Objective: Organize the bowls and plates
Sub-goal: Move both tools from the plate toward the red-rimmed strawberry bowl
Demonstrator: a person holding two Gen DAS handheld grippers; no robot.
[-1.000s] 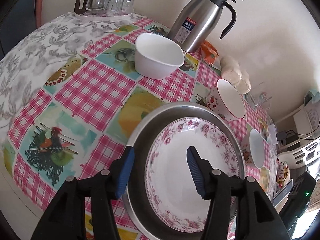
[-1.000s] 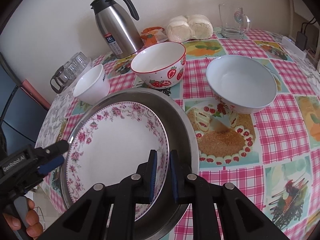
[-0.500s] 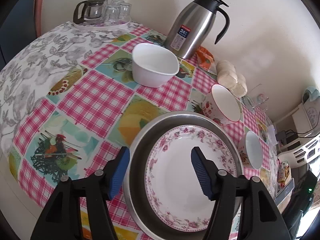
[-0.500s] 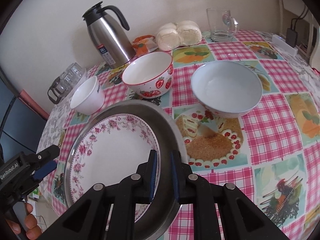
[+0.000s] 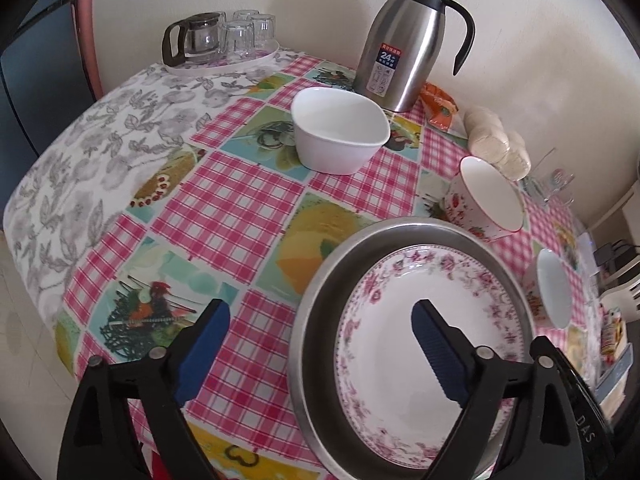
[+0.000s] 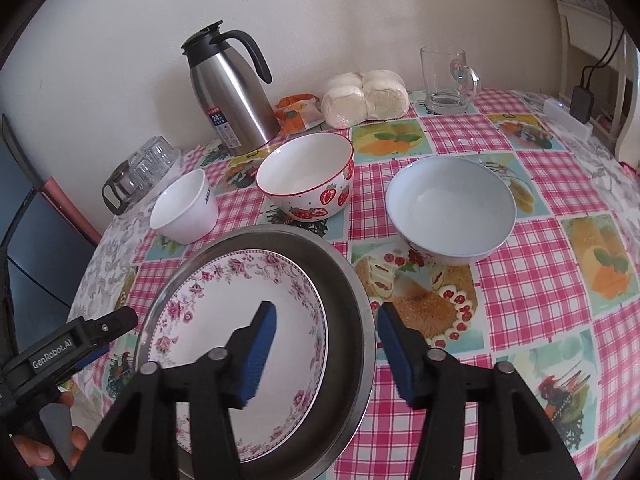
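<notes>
Both claws are spreading: the right gripper (image 6: 326,344) straddles the near rim of the steel basin (image 6: 352,280) without pressing it, and the left gripper (image 5: 320,350) gapes over its opposite edge. The floral plate (image 6: 240,312) lies nested inside the basin on the checked tablecloth (image 6: 540,280). Beyond wait the pale bowl (image 6: 450,210), strawberry bowl (image 6: 306,178) and white cup (image 6: 184,210). A likely risk: either pad could catch the basin's rim on withdrawal, jolting the plate.
</notes>
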